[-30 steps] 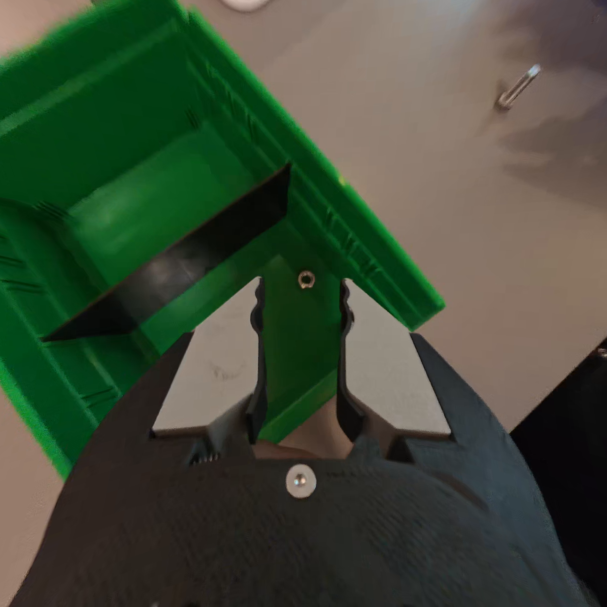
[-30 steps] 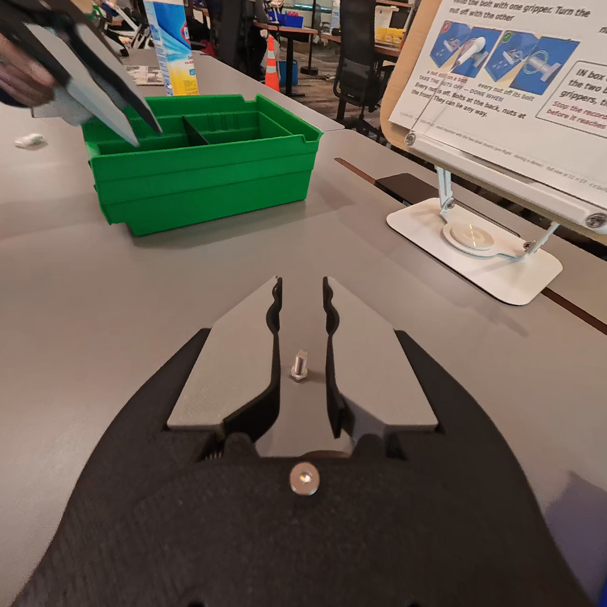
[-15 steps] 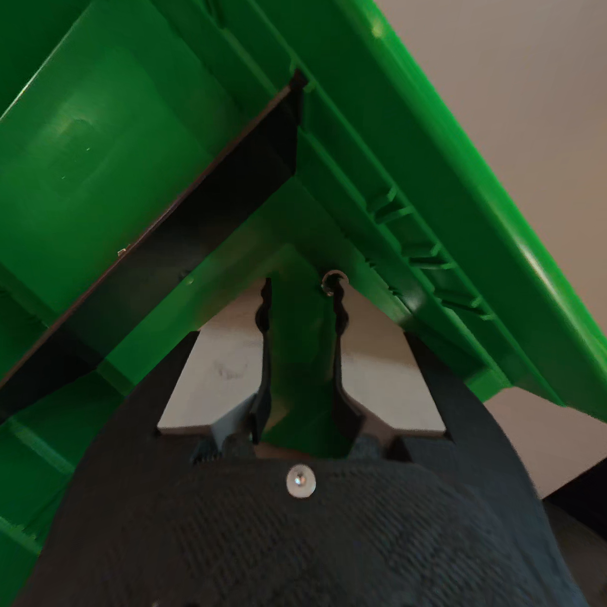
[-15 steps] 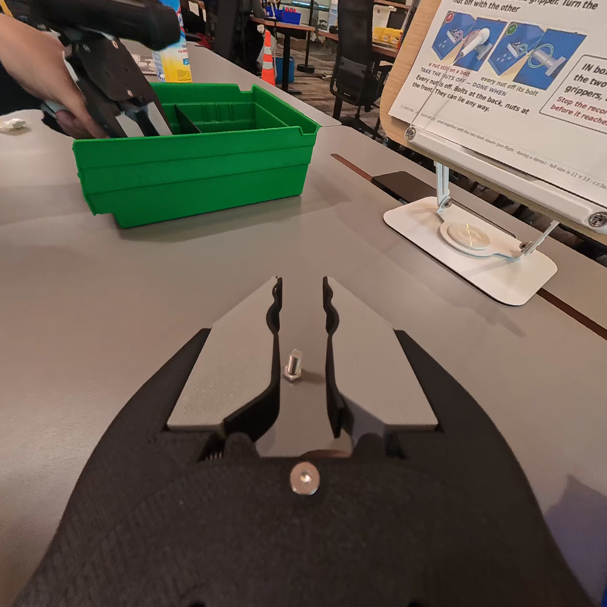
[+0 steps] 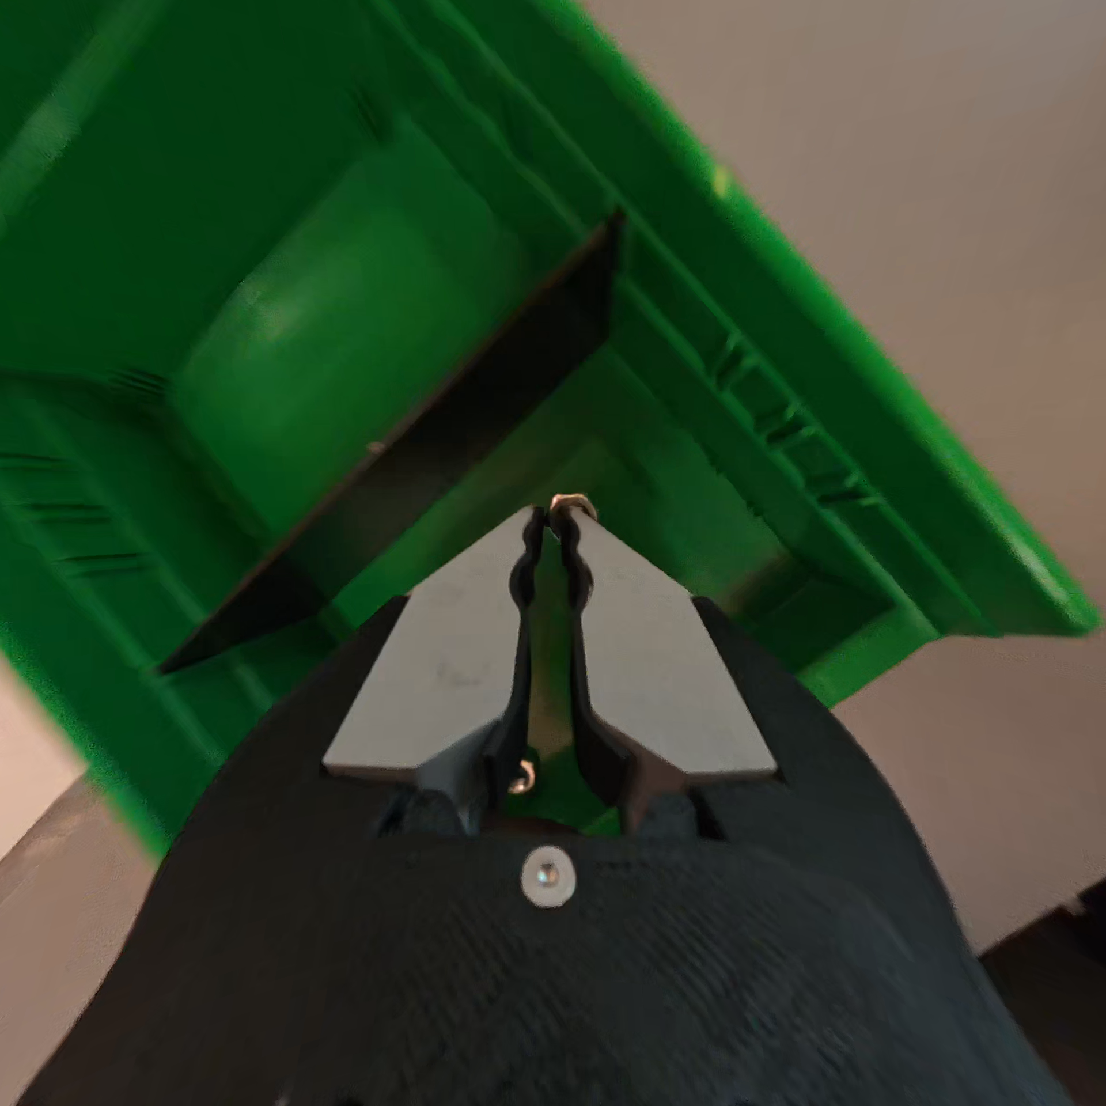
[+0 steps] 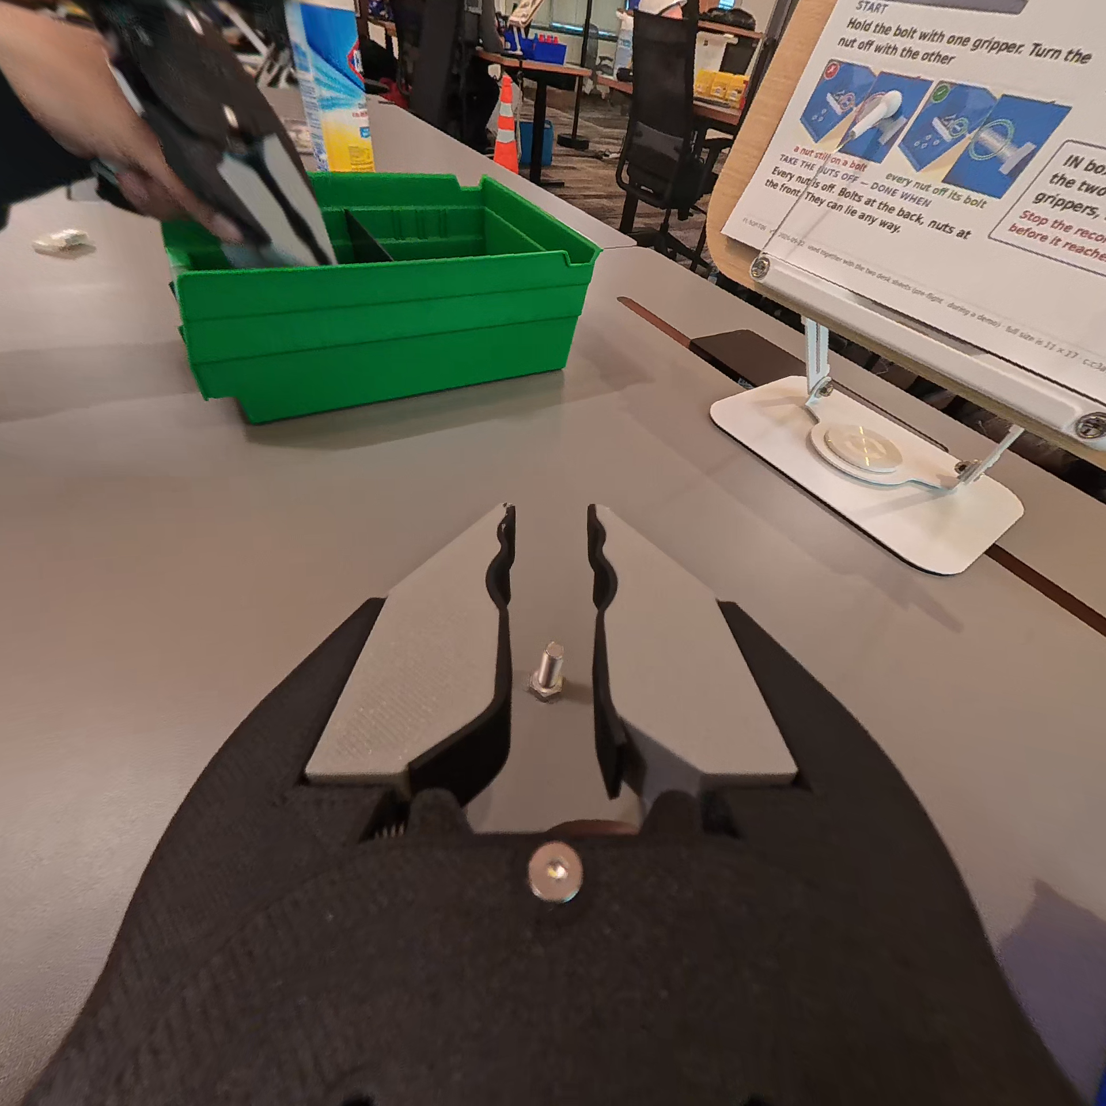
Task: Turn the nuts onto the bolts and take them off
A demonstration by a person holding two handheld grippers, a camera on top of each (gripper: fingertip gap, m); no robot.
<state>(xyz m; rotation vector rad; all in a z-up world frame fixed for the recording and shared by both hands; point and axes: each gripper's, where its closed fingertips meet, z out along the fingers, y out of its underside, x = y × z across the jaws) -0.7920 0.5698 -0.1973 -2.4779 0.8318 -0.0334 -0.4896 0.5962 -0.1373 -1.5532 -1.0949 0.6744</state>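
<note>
Now pinching a nut (image 5: 573, 507) at the tips of the left gripper (image 5: 553, 519), narrowed since a moment ago inside the green bin (image 5: 838, 383) (second nut (image 5: 522, 785) below), so ready for threading onto the upright bolt (image 6: 547, 670) between the wide-apart right gripper (image 6: 550, 514) fingers on the table (image 6: 179, 568).

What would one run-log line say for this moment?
left claw: in green bin, tips nearly shut at a nut | right claw: open, around upright bolt on table

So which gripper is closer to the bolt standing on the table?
Right. The bolt stands between the right gripper's open fingers. The left gripper is far off, reaching into the green bin.
</note>
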